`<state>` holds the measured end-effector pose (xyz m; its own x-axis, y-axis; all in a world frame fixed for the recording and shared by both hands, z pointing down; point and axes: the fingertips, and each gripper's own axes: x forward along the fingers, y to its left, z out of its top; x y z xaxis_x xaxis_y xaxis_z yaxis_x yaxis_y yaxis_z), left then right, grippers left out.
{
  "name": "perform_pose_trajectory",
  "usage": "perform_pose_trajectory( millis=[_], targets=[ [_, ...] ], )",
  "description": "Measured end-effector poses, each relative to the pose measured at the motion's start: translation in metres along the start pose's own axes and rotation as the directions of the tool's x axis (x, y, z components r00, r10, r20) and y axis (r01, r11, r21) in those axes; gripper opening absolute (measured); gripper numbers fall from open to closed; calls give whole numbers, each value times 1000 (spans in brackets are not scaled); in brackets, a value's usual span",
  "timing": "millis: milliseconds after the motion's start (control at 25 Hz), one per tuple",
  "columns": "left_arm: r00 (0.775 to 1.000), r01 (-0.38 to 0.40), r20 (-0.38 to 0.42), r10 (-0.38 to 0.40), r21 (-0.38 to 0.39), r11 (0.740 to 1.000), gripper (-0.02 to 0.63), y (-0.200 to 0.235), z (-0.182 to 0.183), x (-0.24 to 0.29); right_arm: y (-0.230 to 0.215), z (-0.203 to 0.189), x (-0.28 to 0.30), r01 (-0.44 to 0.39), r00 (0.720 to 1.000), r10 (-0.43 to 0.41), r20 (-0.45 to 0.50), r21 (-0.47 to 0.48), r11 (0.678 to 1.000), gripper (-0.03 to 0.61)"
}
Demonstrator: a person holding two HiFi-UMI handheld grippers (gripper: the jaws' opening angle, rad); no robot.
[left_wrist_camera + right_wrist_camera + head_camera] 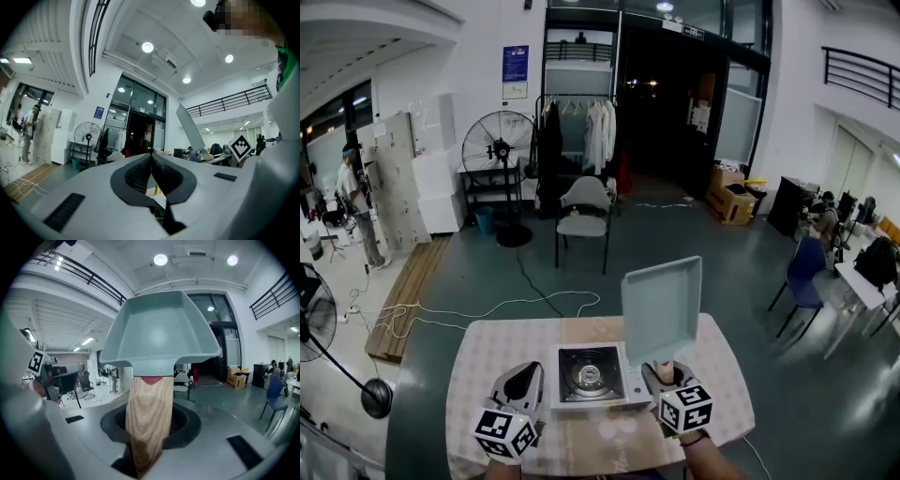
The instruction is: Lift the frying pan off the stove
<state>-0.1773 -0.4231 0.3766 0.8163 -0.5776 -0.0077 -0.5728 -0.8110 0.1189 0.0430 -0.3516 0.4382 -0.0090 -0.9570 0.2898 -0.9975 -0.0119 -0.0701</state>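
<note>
The right tongs (149,427) were clenched on the wooden handle (147,418) of the frying pan (159,333), the pads pressing the handle from both sides with only a narrow opening between them. In the head view these tongs (666,373) sat at the right side of the stove (589,375), and the frying pan (661,309), a square pale grey-green one, stood up from them at a steep tilt, in the air and clear of the burner. The stove, a small single-burner unit, rested on the table (497,347), which was covered with a checked cloth.

The left tongs (151,173) were closed, their dark pads meeting along a single line with nothing caught between them. In the head view they (521,380) lay just left of the stove, apart from the pan. From the left gripper view the raised pan (190,126) showed edge-on as a slanted slab, with the right tongs' marker cube (240,146) below it.
</note>
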Motion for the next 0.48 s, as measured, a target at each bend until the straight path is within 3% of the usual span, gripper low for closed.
perform_pose_trajectory(
  millis=[160,480],
  targets=[
    [1000,0,-20,0,-8,1000,21,-3,-4,-5,2,10,-4,-4,999,2,43,33,999,114],
    [1000,0,-18,0,-9,1000,21,-8,-17,-15,0,5,-11,20,997,-21,69,13,1000,114]
  ],
)
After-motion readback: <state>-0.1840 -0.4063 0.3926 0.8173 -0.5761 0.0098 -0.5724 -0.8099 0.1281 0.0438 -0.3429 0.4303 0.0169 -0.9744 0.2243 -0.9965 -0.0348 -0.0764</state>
